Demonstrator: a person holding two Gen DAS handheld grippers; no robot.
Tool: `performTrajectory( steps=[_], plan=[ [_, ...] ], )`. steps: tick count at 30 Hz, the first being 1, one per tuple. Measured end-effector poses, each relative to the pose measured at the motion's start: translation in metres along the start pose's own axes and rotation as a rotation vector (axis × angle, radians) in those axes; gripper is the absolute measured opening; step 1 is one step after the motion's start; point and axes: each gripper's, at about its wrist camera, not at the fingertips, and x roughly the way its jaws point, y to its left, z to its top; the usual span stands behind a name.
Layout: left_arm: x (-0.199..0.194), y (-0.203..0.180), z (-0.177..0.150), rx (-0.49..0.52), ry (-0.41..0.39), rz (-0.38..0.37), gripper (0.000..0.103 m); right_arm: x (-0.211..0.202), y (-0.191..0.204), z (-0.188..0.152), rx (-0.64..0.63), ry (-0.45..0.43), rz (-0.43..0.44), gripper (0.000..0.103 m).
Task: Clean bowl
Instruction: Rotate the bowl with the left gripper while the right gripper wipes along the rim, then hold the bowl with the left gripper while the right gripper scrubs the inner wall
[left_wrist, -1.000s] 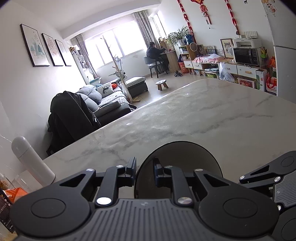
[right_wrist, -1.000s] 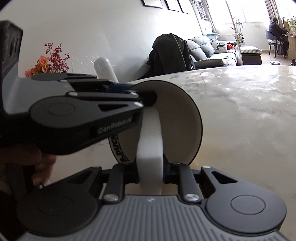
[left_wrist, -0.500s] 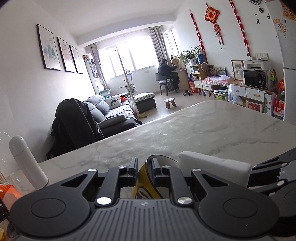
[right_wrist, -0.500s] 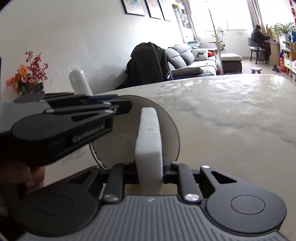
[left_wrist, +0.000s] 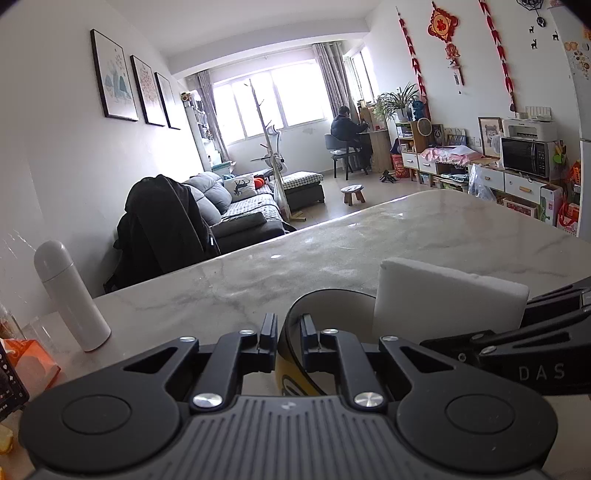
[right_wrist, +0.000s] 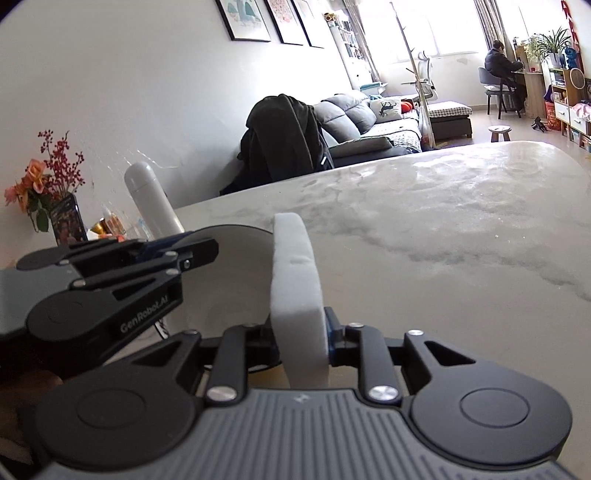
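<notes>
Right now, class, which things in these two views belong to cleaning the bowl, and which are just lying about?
Part of the job:
- bowl, rim pinched by the left tool
- white sponge, between the opening jaws of the right tool

Just lying about:
- white flask
- flowers
- orange packet
- phone, standing by the flowers
- marble table

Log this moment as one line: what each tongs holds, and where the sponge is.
left tongs: shut on bowl rim | right tongs: opening, sponge between | sponge: at bowl's edge | surface: marble table
</notes>
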Motion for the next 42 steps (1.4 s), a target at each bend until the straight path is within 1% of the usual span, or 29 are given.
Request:
performTrajectory(
  steps=[8,15,18,23,26,32,41,42],
  plan=[
    [-0.011,0.009,-0.010,-0.022,0.019,0.011,0.012,-0.004,0.008,0.004,-0.006,-0.023,0.027,0.026],
    [-0.020,0.009,-0.014,-0.036,0.009,0.005,0.012,-0.007,0.017,0.004,-0.047,-0.023,0.031,0.027],
    [-0.024,0.006,-0.012,-0.027,-0.004,-0.003,0.012,-0.009,0.019,0.004,-0.064,-0.012,0.024,0.025],
    [-0.033,-0.006,-0.008,0.013,-0.036,-0.014,0.012,-0.015,0.017,0.004,-0.077,-0.002,0.005,0.024],
    [-0.035,-0.011,-0.009,0.025,-0.036,0.006,0.012,-0.019,0.016,0.003,-0.091,0.005,0.007,0.024],
    [-0.038,-0.011,-0.014,0.012,-0.029,0.020,0.012,-0.026,0.017,-0.001,-0.125,0.017,0.037,0.025],
    [-0.045,-0.012,-0.022,0.013,-0.027,0.036,0.012,-0.022,0.016,-0.006,-0.081,0.001,0.051,0.026],
    [-0.046,-0.012,-0.023,0.012,-0.027,0.037,0.012,-0.021,0.016,-0.006,-0.074,0.001,0.055,0.023]
  ],
)
